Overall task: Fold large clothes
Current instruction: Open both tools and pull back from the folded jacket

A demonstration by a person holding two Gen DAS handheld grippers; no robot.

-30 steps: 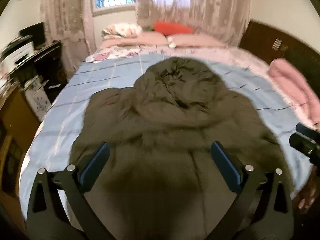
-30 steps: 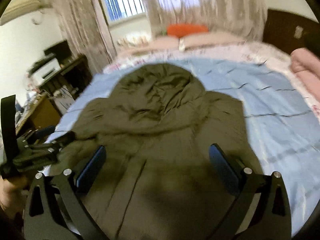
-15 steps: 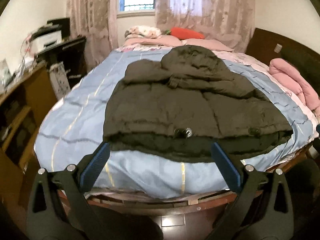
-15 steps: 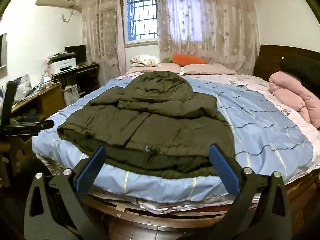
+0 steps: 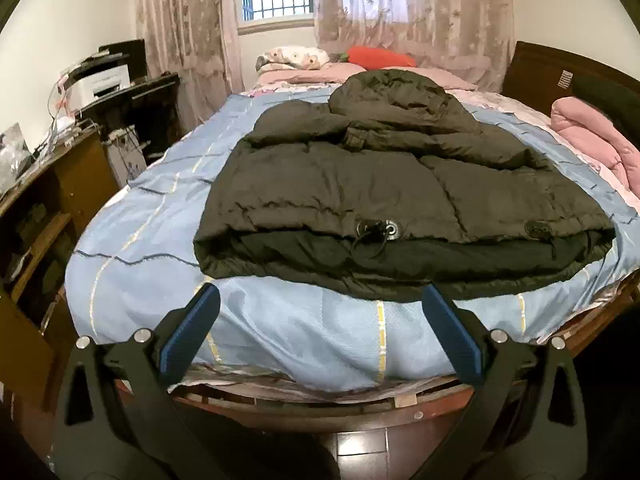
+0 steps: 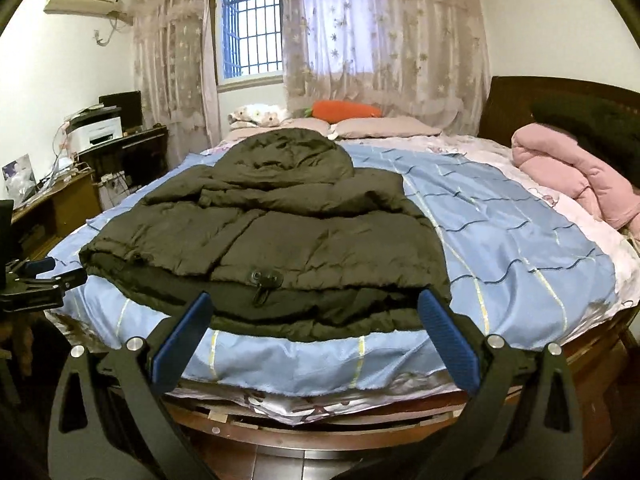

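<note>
A dark olive hooded puffer jacket (image 5: 384, 184) (image 6: 272, 236) lies folded on the blue bedspread (image 5: 132, 240) (image 6: 500, 240), hood toward the pillows, folded hem with drawstring toggles at the near edge of the bed. My left gripper (image 5: 320, 320) is open, low in front of the bed's foot, holding nothing. My right gripper (image 6: 312, 316) is open too, just below the jacket's near edge, empty. The left gripper (image 6: 36, 276) also shows at the far left of the right wrist view, beside the bed corner.
The round wooden bed frame (image 5: 320, 404) edges the mattress. A rolled pink quilt (image 6: 576, 176) lies at the right by the headboard (image 6: 560, 100). Pillows and an orange carrot cushion (image 6: 344, 110) sit at the far end. A wooden desk (image 5: 48, 200) with a printer (image 6: 100, 132) stands at the left.
Both grippers have pulled back and dropped from above the jacket to below the bed's near edge. The jacket has stayed folded on the bed.
</note>
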